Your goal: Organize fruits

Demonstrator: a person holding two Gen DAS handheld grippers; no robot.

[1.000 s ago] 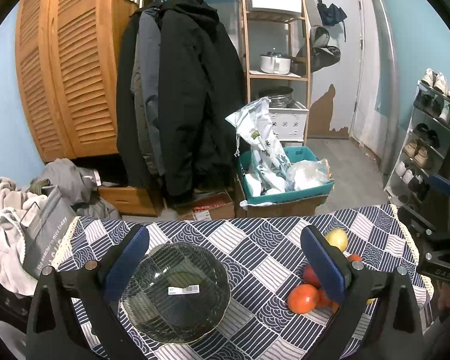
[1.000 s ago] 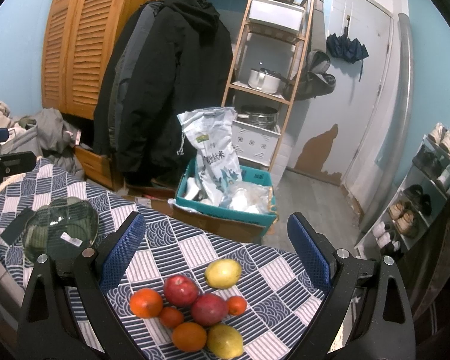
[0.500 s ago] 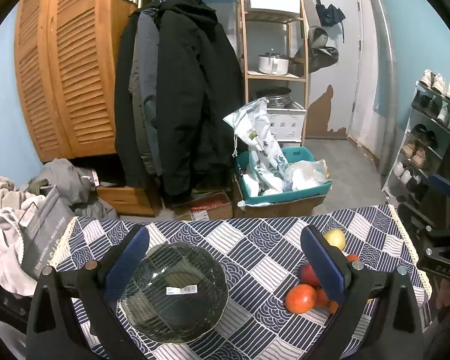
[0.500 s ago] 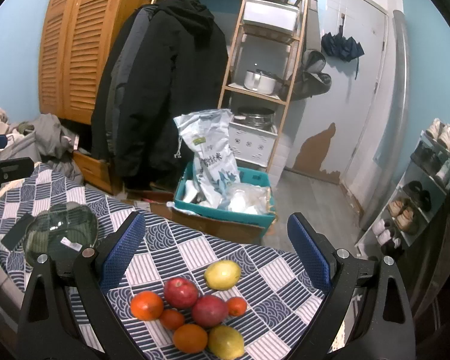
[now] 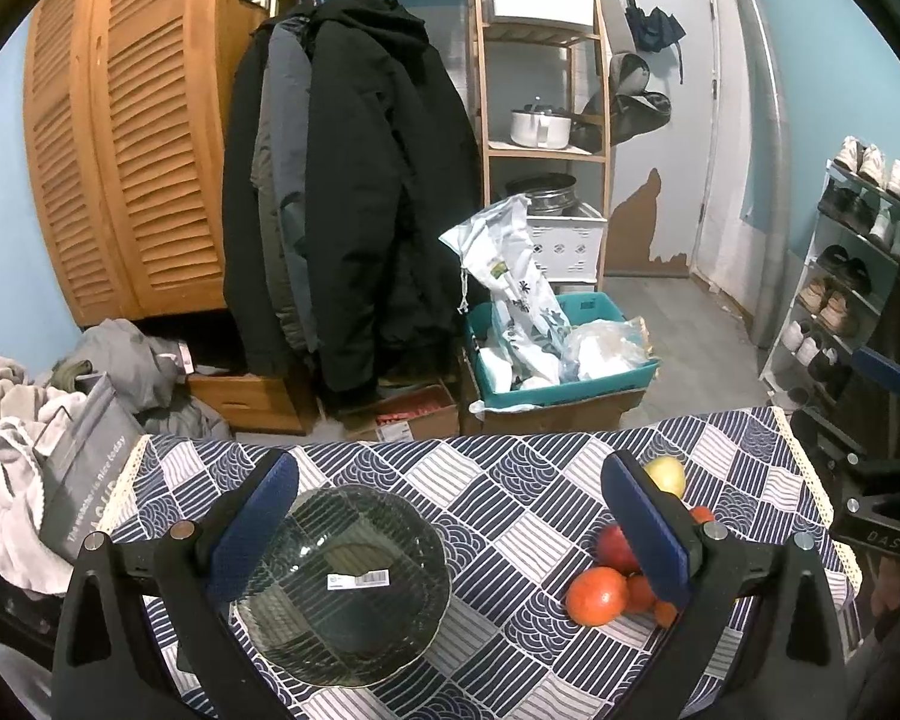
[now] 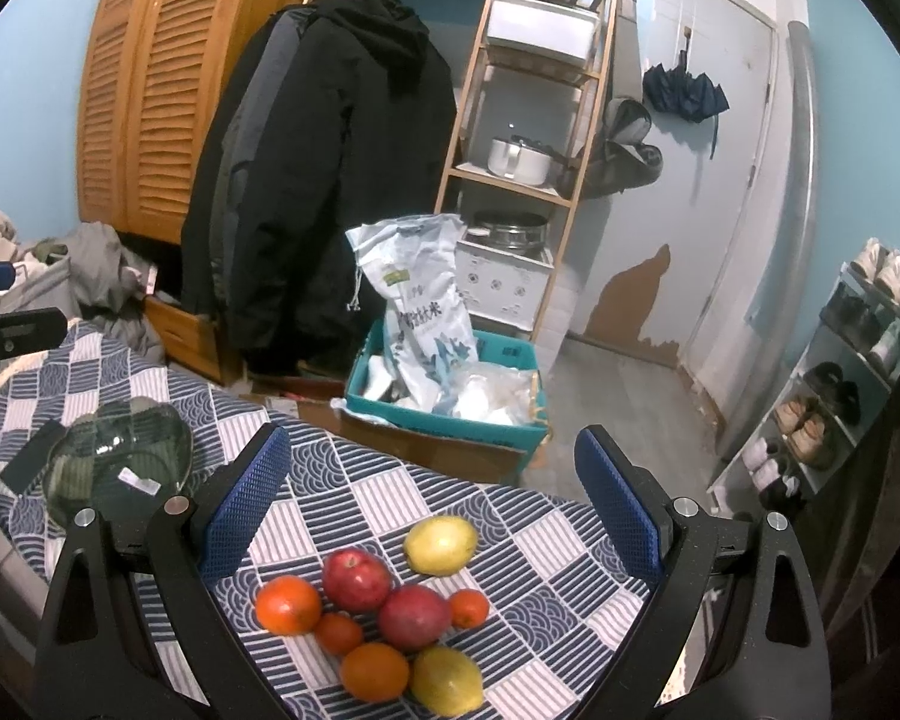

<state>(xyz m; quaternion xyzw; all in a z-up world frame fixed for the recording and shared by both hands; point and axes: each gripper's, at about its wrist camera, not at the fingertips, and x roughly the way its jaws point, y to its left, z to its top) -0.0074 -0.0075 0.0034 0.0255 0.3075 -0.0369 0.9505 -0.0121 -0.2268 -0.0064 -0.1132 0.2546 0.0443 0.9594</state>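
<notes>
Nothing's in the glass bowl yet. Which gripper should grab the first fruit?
Right. The right gripper hangs open directly over the pile of fruit, which sits between its fingers. The left gripper, also open, is centred nearer the glass bowl, with the fruit off to its side.

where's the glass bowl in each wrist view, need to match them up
Left wrist: the glass bowl sits low and left of centre, just inside the open left gripper's left finger.
Right wrist: the bowl lies at the far left, beyond the open right gripper.
Shared landmark: the teal bin on the floor past the table.
</notes>
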